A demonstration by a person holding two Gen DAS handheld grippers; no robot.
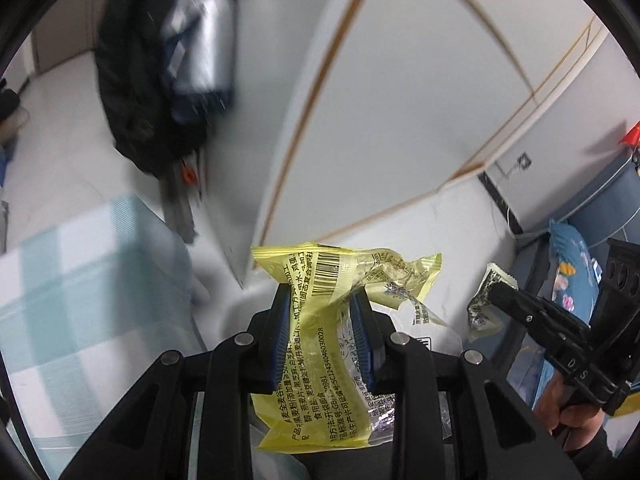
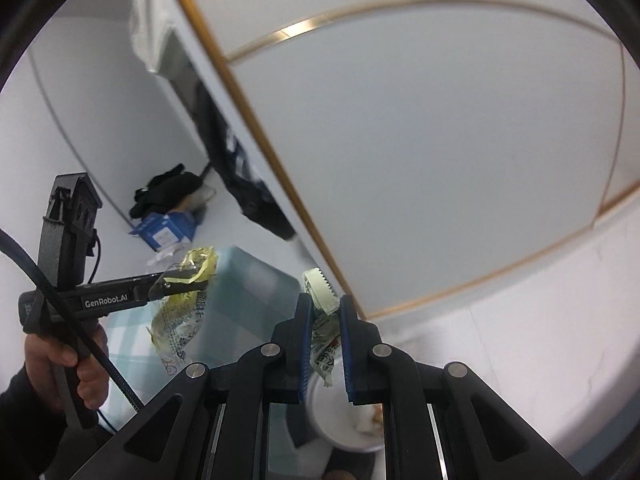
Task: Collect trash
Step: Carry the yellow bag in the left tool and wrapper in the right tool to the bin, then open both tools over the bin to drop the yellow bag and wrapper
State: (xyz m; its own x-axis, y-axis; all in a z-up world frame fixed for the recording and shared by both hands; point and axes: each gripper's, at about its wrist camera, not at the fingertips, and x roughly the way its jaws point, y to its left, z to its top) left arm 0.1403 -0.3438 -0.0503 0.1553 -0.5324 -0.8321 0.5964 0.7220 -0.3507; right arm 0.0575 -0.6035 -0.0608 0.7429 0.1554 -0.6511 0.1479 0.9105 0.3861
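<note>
A crumpled yellow wrapper (image 1: 320, 320) with black print and a barcode, partly clear plastic, stands pinched between the blue pads of the left gripper (image 1: 322, 304), its top flaring out above them. A smaller pale green wrapper (image 2: 325, 320) with a serrated top edge and dark print hangs clamped in the right gripper (image 2: 325, 308), twisted and creased
</note>
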